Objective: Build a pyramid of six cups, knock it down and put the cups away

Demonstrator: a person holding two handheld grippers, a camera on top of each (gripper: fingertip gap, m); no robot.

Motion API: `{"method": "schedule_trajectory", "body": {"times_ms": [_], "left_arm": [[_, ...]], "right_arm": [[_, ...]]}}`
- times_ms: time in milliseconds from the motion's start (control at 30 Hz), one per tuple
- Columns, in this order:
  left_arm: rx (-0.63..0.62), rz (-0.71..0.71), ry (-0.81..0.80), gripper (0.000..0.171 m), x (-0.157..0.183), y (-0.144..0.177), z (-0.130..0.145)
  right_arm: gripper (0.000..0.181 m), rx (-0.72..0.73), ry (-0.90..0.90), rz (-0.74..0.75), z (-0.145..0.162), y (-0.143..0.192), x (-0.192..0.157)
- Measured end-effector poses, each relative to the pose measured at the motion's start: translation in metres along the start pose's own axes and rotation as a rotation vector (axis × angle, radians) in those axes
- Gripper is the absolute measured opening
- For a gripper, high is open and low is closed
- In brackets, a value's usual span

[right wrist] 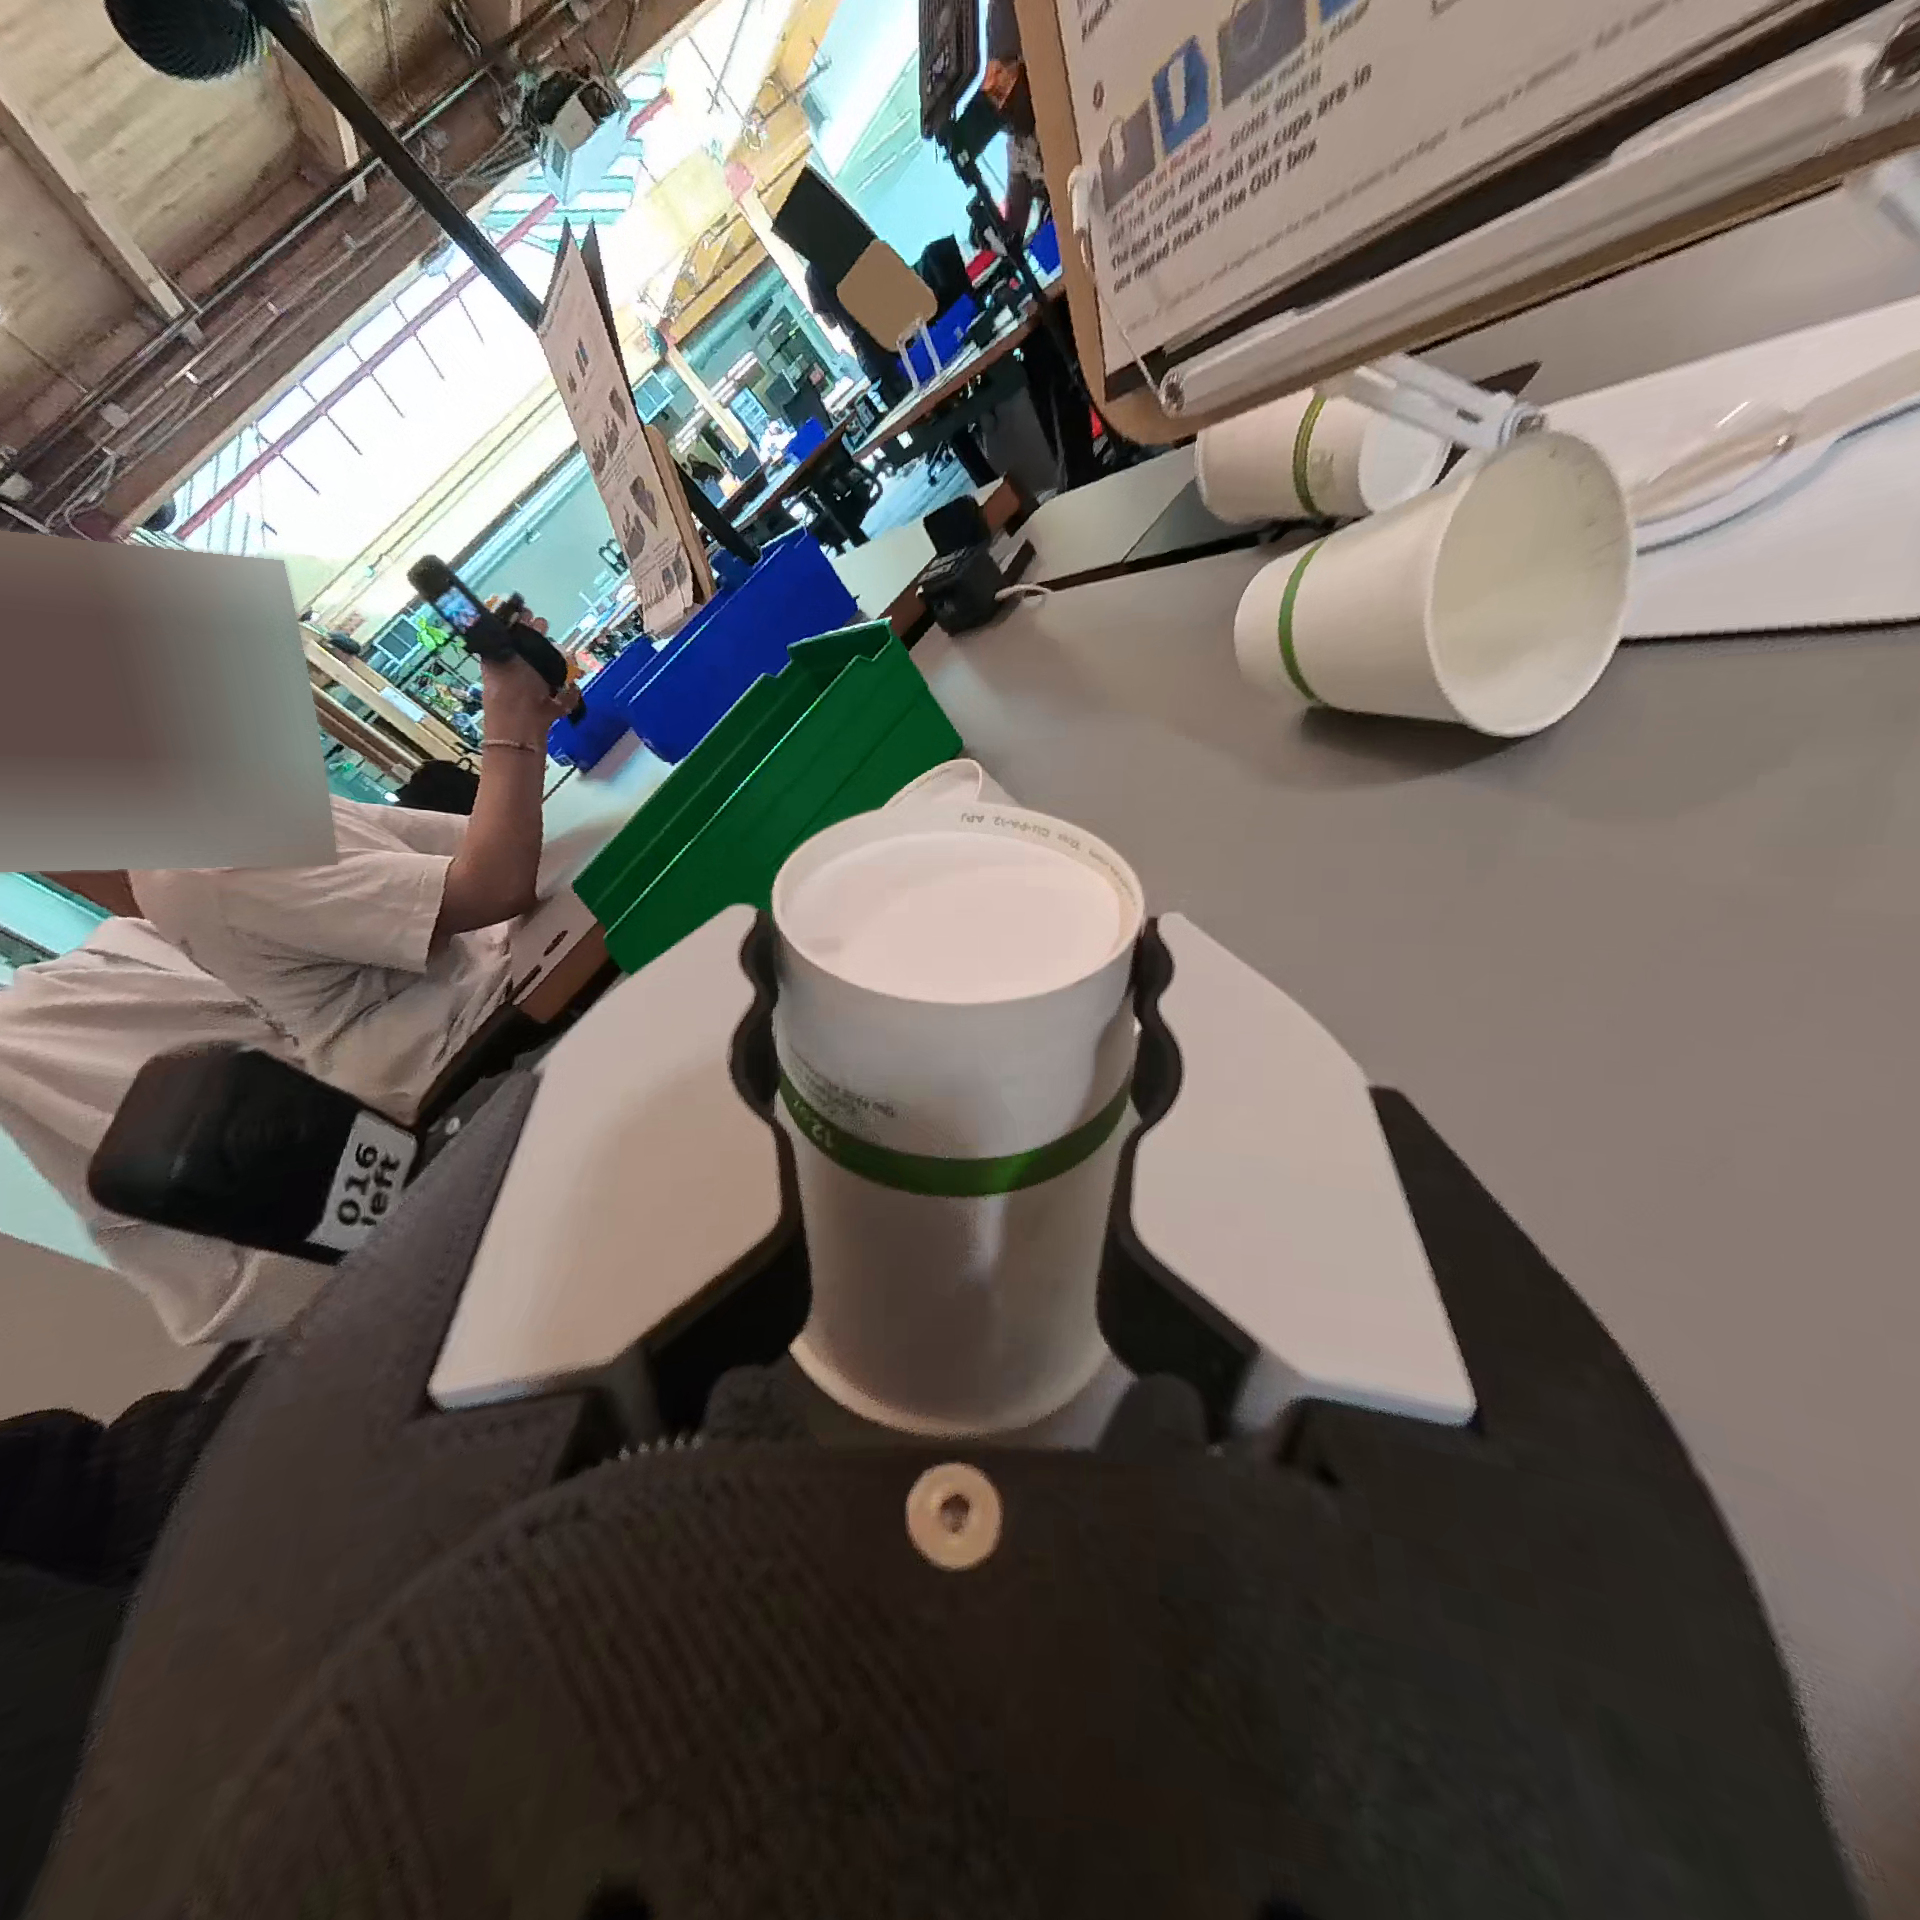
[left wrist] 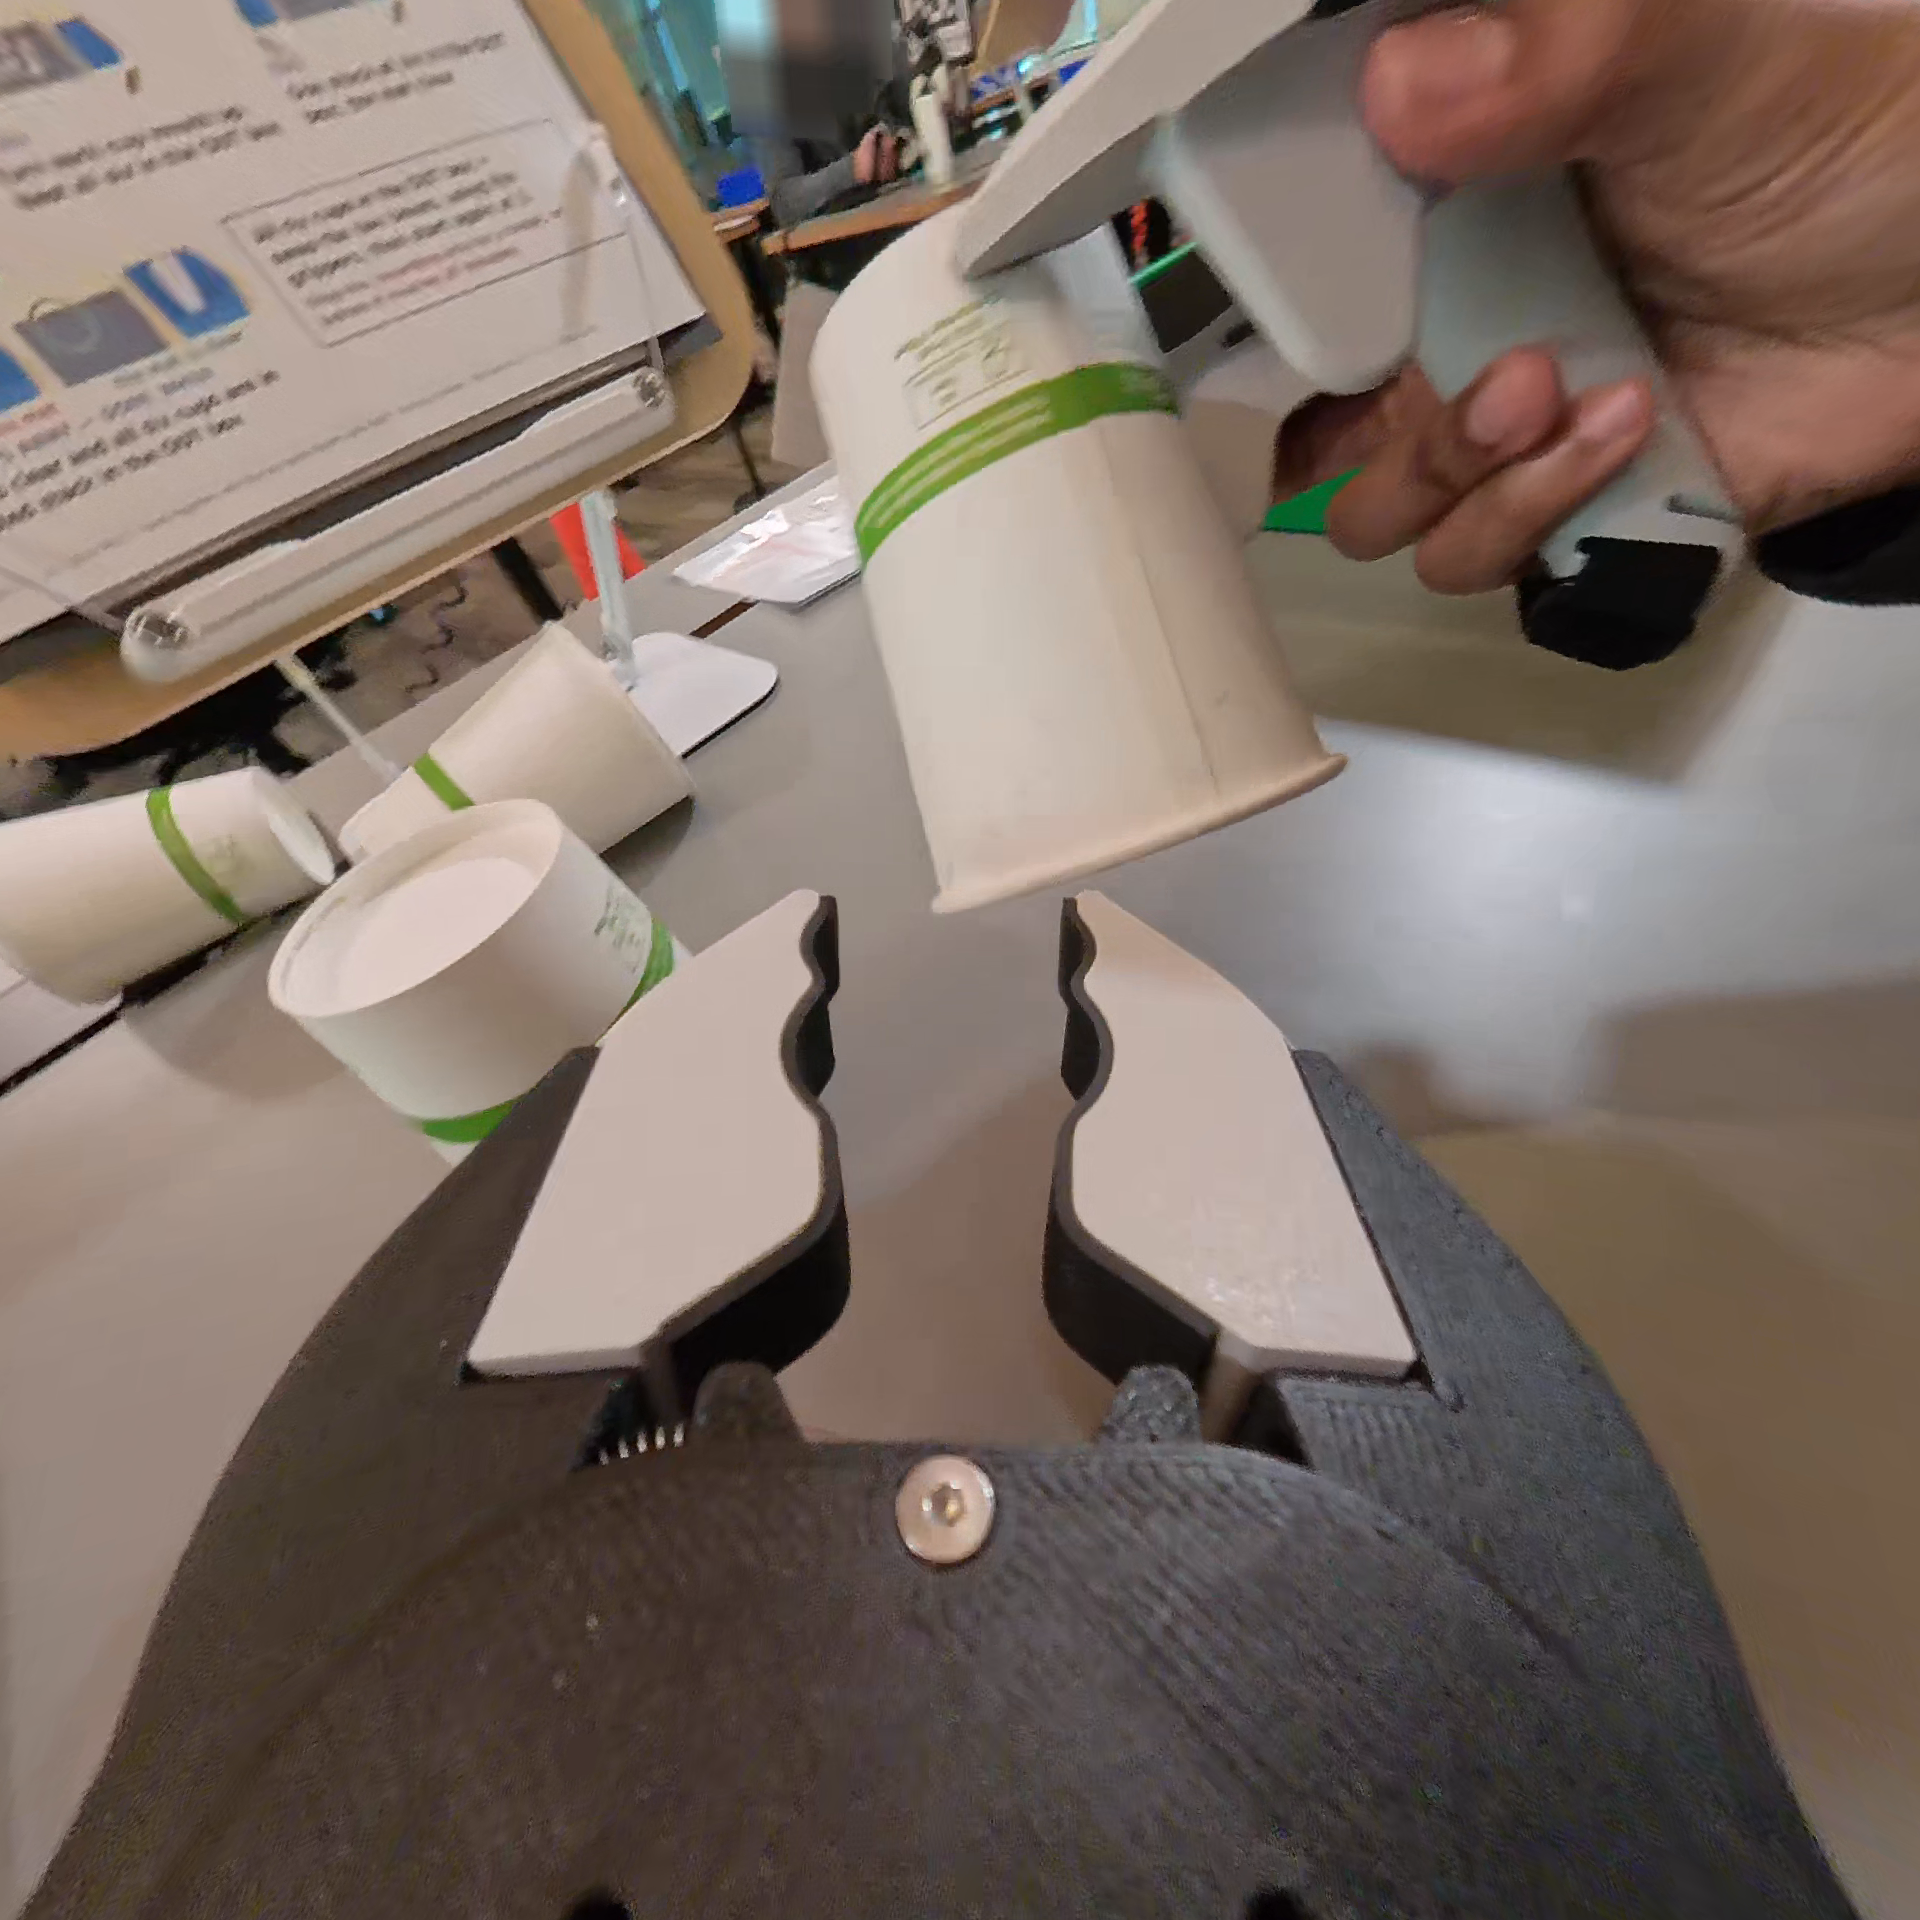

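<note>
Your right gripper [right wrist: 951, 1029] holds a cup [left wrist: 1049, 623] mouth-down at upper centre, just above your left gripper [left wrist: 945, 966]. Left of it, an upturned cup [left wrist: 457, 977] stands before two cups lying on the table [left wrist: 1455, 935], below the signboard [left wrist: 312, 260].

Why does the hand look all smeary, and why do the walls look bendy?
Left wrist view: the person's hand and the white paper cup with a green band it carries in the right claw are motion-blurred; the empty left claw looks sharp. Right wrist view: the wide lens bends the ceiling beams and tilts the grey table.
</note>
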State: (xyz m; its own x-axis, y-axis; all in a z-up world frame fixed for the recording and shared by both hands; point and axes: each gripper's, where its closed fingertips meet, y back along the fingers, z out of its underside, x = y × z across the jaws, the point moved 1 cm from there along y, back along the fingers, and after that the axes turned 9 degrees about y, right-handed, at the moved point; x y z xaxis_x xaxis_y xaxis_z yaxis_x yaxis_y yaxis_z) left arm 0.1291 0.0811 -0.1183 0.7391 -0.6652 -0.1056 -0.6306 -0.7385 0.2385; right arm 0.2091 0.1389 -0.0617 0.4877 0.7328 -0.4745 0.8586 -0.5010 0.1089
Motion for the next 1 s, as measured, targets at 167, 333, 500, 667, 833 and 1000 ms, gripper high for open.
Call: {"method": "schedule_trajectory", "body": {"times_ms": [167, 333, 500, 667, 833, 1000], "left_arm": [[0.006, 0.007, -0.129, 0.035, 0.013, 0.000, 0.001], [0.057, -0.042, -0.195, 0.018, 0.014, 0.002, -0.007], [0.089, 0.004, -0.056, 0.005, 0.014, 0.005, -0.018], [0.064, 0.038, 0.204, 0.005, 0.003, 0.006, -0.020], [-0.002, 0.100, 0.530, 0.005, -0.016, 0.008, -0.009], [-0.071, 0.225, 0.655, 0.004, -0.014, 0.010, -0.002]], "right_arm": [[0.068, -0.018, -0.142, -0.080, 0.006, -0.003, -0.006], [0.068, -0.020, -0.207, -0.099, 0.007, -0.002, -0.004], [0.078, 0.015, -0.193, -0.123, -0.002, 0.005, -0.002], [0.082, 0.065, -0.079, -0.105, -0.017, 0.022, 0.003], [0.094, 0.010, 0.456, -0.045, -0.016, 0.043, -0.015], [0.092, -0.213, 1.240, 0.128, 0.028, 0.037, -0.024]]}}
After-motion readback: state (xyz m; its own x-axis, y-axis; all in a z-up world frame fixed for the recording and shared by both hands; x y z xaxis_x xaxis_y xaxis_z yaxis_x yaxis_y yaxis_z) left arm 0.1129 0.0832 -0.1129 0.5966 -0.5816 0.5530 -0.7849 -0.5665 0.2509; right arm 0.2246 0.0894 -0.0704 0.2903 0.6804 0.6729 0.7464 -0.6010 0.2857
